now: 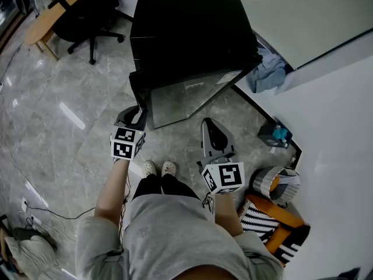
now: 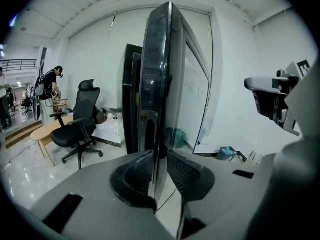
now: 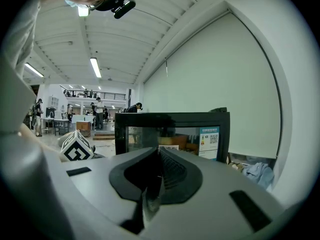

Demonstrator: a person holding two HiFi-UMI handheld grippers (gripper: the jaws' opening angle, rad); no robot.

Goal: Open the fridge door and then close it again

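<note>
A black fridge (image 1: pixel 186 34) stands ahead of me, its glass door (image 1: pixel 192 95) swung partly away from the cabinet. My left gripper (image 1: pixel 139 116) is at the door's free edge. In the left gripper view the door's thin edge (image 2: pixel 157 84) runs straight up between the two pads, and the left gripper (image 2: pixel 160 166) is shut on it. My right gripper (image 1: pixel 213 134) hangs back in front of the door, apart from it. In the right gripper view the right gripper (image 3: pixel 159 169) is shut on nothing and faces the glass door (image 3: pixel 170 134).
An office chair (image 1: pixel 87 16) and a wooden table (image 1: pixel 49 16) stand at the far left. Along the white wall at right lie a blue cloth (image 1: pixel 268 72), a small box (image 1: pixel 274 134), a round basket (image 1: pixel 277 182) and a striped bag (image 1: pixel 274 223). Cables (image 1: pixel 29 214) trail at lower left.
</note>
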